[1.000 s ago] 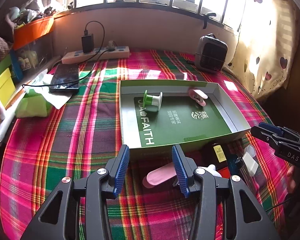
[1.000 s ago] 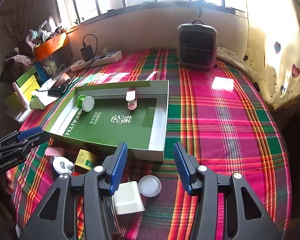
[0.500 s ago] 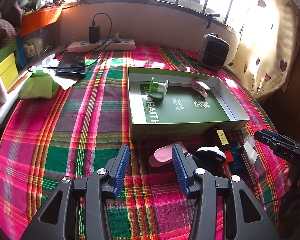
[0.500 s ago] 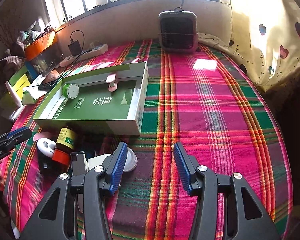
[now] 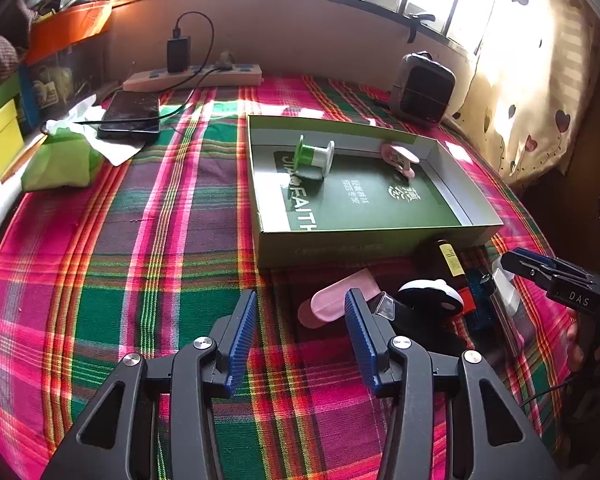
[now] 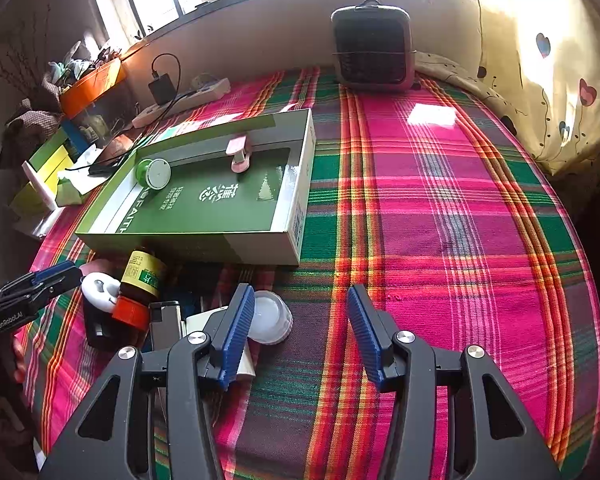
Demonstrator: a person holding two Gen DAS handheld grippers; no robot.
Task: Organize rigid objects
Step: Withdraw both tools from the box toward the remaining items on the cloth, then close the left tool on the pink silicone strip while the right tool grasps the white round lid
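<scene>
A shallow green box lies on the plaid cloth. It holds a green-and-white spool and a pink clip. In front of the box lie a pink tube, a white round piece, a brown bottle with a yellow label and red cap, and a white lid. My left gripper is open and empty, just left of the pink tube. My right gripper is open and empty, with the lid beside its left finger.
A small dark heater stands at the back by the window. A power strip, a phone and green tissue pack lie at the back left. A curtain hangs at the right.
Both grippers have drawn back and risen away from the box, so the loose objects in front of it now show. Both stay open and empty.
</scene>
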